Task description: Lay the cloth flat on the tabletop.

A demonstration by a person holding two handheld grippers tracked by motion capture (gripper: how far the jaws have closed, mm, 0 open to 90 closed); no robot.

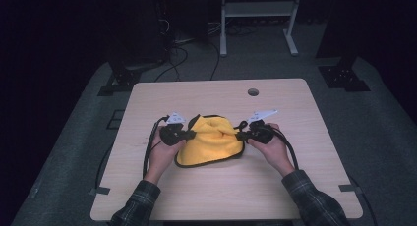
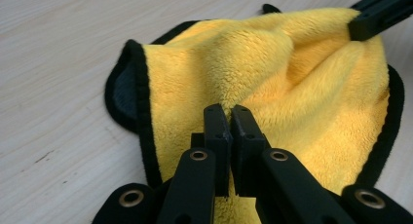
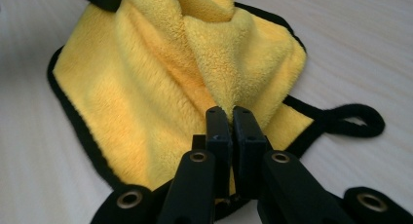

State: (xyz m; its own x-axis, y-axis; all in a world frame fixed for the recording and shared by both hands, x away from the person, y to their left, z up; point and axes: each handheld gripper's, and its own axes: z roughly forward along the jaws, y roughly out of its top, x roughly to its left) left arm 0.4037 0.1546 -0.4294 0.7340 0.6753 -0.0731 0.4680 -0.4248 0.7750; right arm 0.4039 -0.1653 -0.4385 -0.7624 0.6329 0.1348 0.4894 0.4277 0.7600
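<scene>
You have 1 yellow fleece cloth with a black sewn border (image 1: pixel 210 141) lying on the pale wooden desk (image 1: pixel 295 186), nearer the middle of the desk than any edge and well on your side of the 1 round hole (image 1: pixel 253 92) in the desktop. The cloth's long axis runs across the desk, from your left hand to your right hand. Its rounded, flat edge faces you, and its bunched, raised folds face the hole. 1 black loop (image 3: pixel 353 121) trails off the cloth's edge onto the desk, on the right in the right gripper view.

You hold 2 tongs, 1 at each end of the cloth. Your left tongs (image 1: pixel 189 134) are pinched together on the cloth's left end, with yellow fleece caught between the 2 jaws. Your right tongs (image 1: pixel 239 134) are pinched on the right end in the same way, gripping a raised fold. Both ends are slightly gathered where the tongs bite.
</scene>
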